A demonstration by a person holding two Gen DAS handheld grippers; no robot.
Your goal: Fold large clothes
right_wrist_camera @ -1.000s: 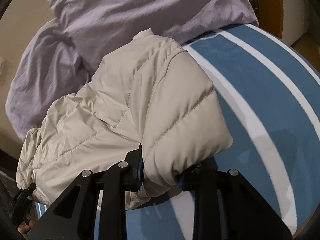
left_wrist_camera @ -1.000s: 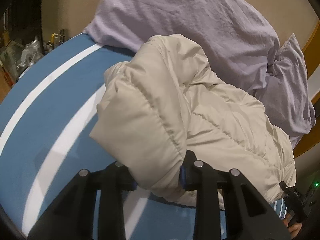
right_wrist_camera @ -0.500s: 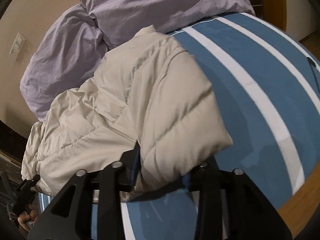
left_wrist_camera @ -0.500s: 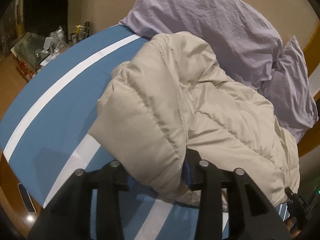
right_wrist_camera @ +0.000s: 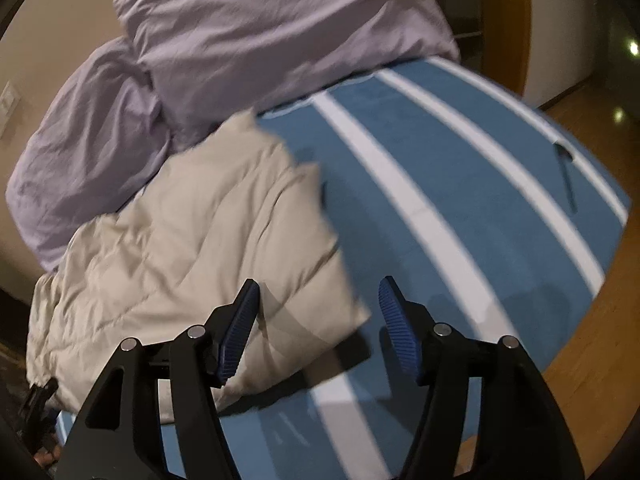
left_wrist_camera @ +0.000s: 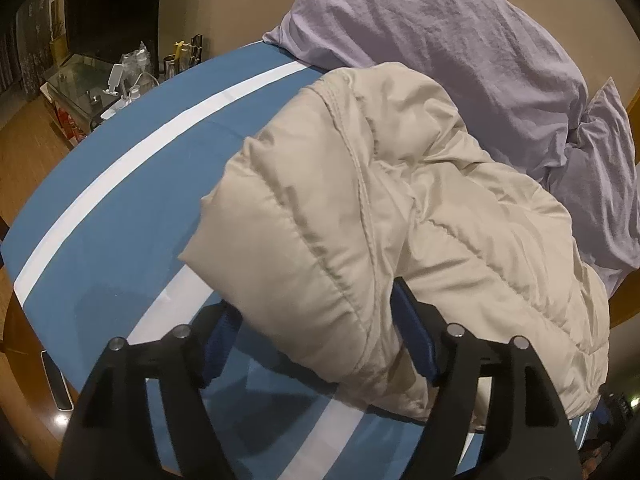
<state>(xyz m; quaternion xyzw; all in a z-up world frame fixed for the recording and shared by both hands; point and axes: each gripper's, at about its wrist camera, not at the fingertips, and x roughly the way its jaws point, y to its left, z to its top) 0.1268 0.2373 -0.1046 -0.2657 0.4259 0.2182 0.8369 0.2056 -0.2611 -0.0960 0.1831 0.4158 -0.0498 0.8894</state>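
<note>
I judge the fold largely made: the cream puffer jacket (left_wrist_camera: 400, 216) lies doubled over on the blue-and-white striped bedspread (left_wrist_camera: 132, 184), its thick folded end toward the foot edge nearest me and its far end against the lilac pillows (left_wrist_camera: 440, 48) at the head of the bed. What looks left is letting go, then perhaps squaring or flattening the bundle, since the padding sits high and the layers are not lined up neatly. My left gripper (left_wrist_camera: 316, 344) points steeply down at the folded end, its jaws opening; the jacket's bulge sits between the blue pads, close against the right-hand pad (left_wrist_camera: 412, 336), while the other pad shows a gap, so I read no pinch here. My right gripper (right_wrist_camera: 316, 324) also tilts downward over the bed, its jaws opening and plainly spread; the jacket's corner lies below and beyond them, not gripped, with bare striped cloth showing under the gap. This view is blurred, so I cannot tell finer detail of the seam.
</note>
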